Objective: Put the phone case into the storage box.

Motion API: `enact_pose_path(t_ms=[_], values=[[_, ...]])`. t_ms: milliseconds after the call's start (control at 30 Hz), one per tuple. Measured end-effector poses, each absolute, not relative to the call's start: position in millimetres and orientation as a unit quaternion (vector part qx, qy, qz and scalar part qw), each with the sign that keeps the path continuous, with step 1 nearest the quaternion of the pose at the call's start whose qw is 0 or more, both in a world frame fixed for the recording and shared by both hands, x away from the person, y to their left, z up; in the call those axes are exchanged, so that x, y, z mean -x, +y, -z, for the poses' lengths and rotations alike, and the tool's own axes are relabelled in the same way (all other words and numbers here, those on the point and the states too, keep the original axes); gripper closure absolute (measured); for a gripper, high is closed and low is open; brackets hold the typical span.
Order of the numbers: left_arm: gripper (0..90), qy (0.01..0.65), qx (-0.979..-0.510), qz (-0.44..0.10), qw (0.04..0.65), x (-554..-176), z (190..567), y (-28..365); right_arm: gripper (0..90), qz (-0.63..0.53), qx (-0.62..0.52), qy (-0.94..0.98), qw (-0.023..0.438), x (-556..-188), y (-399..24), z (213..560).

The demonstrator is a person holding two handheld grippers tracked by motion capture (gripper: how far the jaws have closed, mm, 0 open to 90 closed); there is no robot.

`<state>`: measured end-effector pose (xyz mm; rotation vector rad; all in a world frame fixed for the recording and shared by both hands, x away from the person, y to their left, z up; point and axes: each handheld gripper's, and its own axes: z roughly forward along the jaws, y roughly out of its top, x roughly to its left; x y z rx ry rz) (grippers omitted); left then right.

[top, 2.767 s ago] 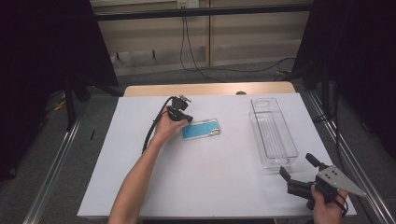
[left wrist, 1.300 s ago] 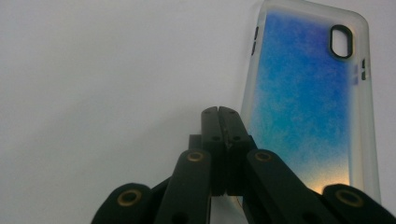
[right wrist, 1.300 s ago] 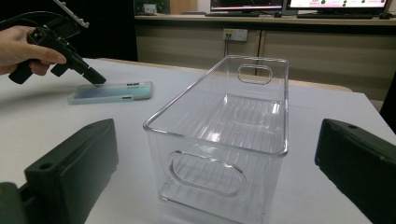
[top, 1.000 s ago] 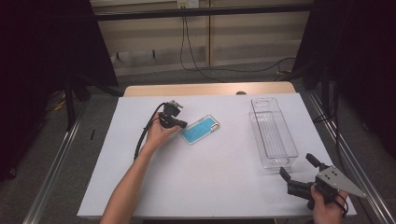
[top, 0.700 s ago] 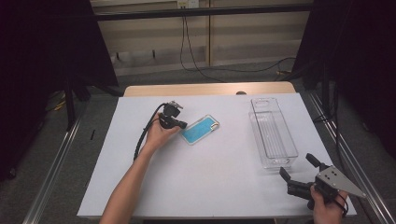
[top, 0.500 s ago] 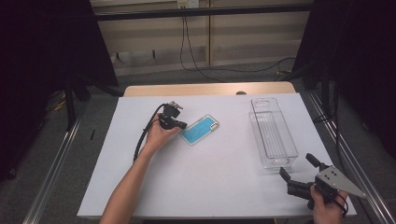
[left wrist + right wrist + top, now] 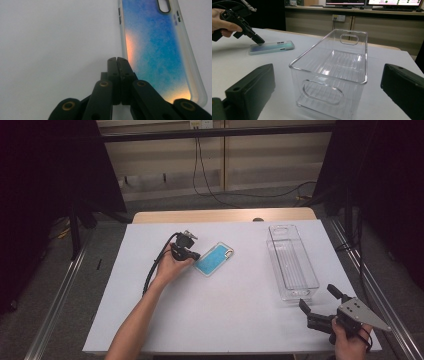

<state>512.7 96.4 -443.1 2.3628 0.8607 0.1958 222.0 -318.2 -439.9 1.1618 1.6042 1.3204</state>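
A blue phone case [image 7: 215,259] lies flat on the white table [image 7: 225,320], left of centre. My left gripper [image 7: 194,256] is shut with nothing between its jaws. In the left gripper view its closed tips [image 7: 116,60] sit at the long edge of the phone case [image 7: 155,50]. From the right gripper view the left gripper [image 7: 258,40] points down onto the near end of the case [image 7: 272,47]. My right gripper [image 7: 317,296] stands open near the table's front right corner. Its jaws frame the near end of a clear plastic bin [image 7: 329,62] from a short distance.
The clear bin [image 7: 292,262] stands lengthwise on the right side of the table, with cut-out handles at both ends. A black cable [image 7: 152,270] trails from the left gripper beside the forearm. Metal rails [image 7: 55,300] run along both sides of the table.
Since the earliest frame my left gripper has shifted slightly left and the phone case has turned a little on the table. The right gripper has stayed put.
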Motion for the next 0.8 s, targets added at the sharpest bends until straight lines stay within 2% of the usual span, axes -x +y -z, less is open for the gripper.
enact_pose_path(t_ms=[300,567,800], values=[[89.3,0.338,-0.881,-0.066,0.325,-513.1,445.7,101.3,0.0,-0.51,-0.451,0.628,0.377,-221.9,-318.2,440.0],[88.3,0.332,-0.865,-0.109,0.36,-510.7,437.4,113.0,0.0,-0.509,-0.449,0.629,0.379,-221.4,-318.9,440.2],[71.6,0.332,-0.849,-0.113,0.395,-504.3,428.7,122.5,0.0,-0.508,-0.448,0.631,0.378,-221.2,-318.3,439.9]])
